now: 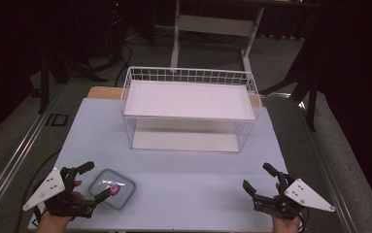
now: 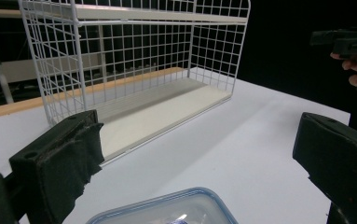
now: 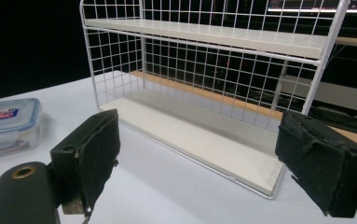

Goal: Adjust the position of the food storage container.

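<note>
Two sets of jaws stand open. My left gripper (image 1: 92, 180) hovers at lower left of the high view, jaws straddling the small clear plastic container with blue-rimmed lid (image 1: 112, 189) on the pale bench (image 1: 188, 170). I should lower squarely and close on opposite sides. My right gripper (image 1: 258, 180) waits at lower right, facing the white wire two-tier rack (image 1: 189, 109).

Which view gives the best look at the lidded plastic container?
The high view: the container shows whole, lid up, beside the open left gripper. The right gripper view shows it side-on, cut by the frame edge; the left gripper view catches just its far rim.
</note>
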